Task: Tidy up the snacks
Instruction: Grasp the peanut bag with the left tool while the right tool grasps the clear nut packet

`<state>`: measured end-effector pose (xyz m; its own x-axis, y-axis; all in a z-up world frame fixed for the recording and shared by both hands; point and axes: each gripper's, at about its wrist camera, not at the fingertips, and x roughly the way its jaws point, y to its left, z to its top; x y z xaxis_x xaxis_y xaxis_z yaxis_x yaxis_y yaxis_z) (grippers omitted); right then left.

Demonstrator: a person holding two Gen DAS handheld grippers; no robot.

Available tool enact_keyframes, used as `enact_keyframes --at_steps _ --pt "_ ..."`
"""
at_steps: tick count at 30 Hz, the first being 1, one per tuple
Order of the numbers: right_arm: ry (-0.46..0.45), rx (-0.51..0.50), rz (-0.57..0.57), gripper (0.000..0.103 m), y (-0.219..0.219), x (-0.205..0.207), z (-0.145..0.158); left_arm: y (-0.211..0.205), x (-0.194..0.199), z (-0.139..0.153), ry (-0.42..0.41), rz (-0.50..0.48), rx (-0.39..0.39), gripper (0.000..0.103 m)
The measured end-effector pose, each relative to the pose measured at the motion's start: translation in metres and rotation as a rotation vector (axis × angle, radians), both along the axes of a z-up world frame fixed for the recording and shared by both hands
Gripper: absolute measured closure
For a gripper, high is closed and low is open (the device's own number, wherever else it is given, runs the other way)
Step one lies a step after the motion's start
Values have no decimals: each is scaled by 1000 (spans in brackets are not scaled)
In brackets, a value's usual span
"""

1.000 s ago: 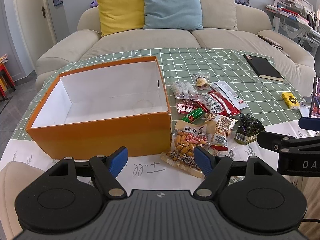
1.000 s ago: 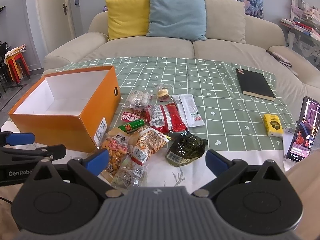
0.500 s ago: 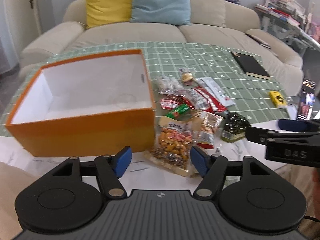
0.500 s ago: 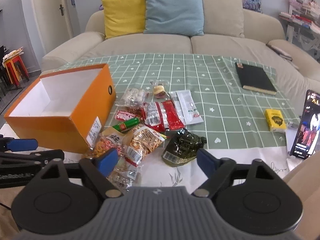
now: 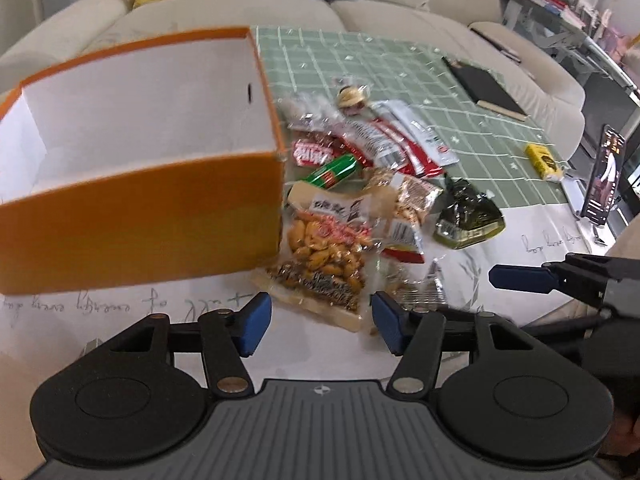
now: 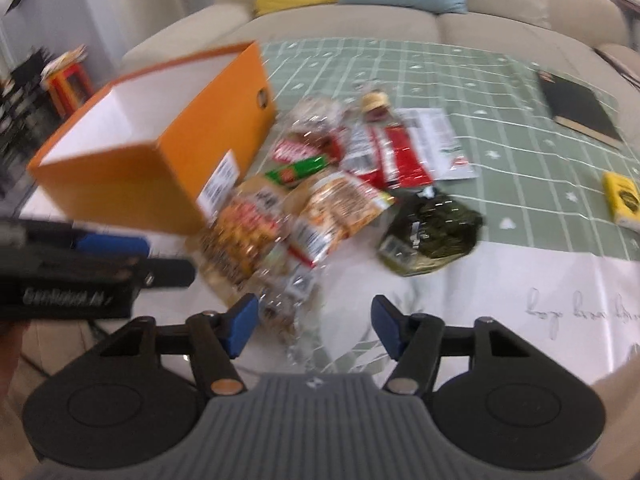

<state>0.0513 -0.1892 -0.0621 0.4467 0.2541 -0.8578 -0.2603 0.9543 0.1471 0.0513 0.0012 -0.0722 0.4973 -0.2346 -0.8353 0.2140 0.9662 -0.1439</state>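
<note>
An empty orange box (image 5: 140,216) with a white inside stands on the table's left. Beside it lies a pile of snacks: a peanut bag (image 5: 324,256), a second nut bag (image 6: 340,208), a green tube (image 5: 334,170), red packets (image 5: 394,142) and a dark green packet (image 6: 432,228). My left gripper (image 5: 322,320) hangs low over the peanut bag's near edge, its jaws closing, pads clear of the bag. My right gripper (image 6: 313,326) hovers over a small clear packet (image 6: 288,300), jaws also closing and not touching it.
A black notebook (image 5: 486,90) and a yellow pack (image 5: 542,160) lie on the green checked cloth (image 5: 400,68) at the right. A phone (image 5: 604,178) stands propped at the right edge. A beige sofa (image 6: 500,24) with cushions runs behind the table.
Both grippers have come down and tilted toward the snack pile, which now looks larger. The jaws of both have narrowed. Nothing has been picked up.
</note>
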Motion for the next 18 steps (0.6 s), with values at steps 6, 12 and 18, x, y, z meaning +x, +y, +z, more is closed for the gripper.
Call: enact_keyframes --at_steps 6,12,18 --pt "46 -14 47 30 14 10 -18 3 2 -9 36 -9 5 34" --pt "97 39 23 51 13 26 -31 6 11 -12 19 7 -3 29" --pt "79 -40 -40 54 1 28 -27 -6 18 -17 -20 -29 13 25"
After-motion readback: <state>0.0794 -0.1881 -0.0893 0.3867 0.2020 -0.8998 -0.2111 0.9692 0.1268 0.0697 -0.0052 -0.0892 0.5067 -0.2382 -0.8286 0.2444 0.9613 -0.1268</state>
